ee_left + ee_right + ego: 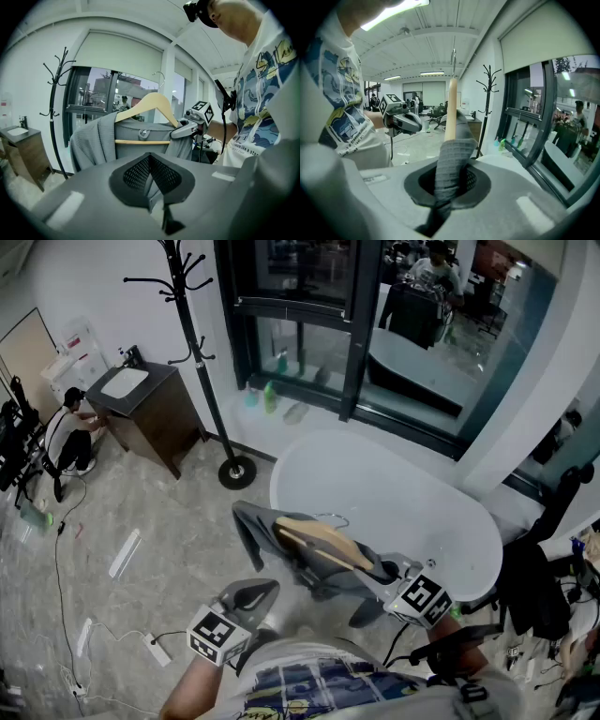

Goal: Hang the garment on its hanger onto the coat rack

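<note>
One coat rack: tall, black, with thin curved prongs up top. It is the target and the biggest thing in play. A white bathtub lies just right of the coat rack's base.

Garment: grey, knit-looking, draped on its hanger and held in the air. It is well apart from the coat rack, on my side of it and to its right. I judge it soft and light. It will sag and swing, offers no firm purchase by itself, and may creep along the wood.

Hanger: pale wood with a crossbar. It looks stiff and smooth, and it is the part that carries the load, so the cloth goes where it goes.

Hook: thin bent wire at the hanger's top, free and nowhere near a prong yet. It makes a small catch point.

Right gripper: pressed together on the garment where it wraps the hanger's shoulder end, with wood rising out of the fabric above the jaws. With an end grip like this I expect the hanger to tip about the pinch.

Left gripper: pressed together with nothing between the pads. It sits beside the load, also well short of the coat rack. The better hold for it, I judge, is the hanger's neck under the hook, or the crossbar: wood, not cloth.
</note>
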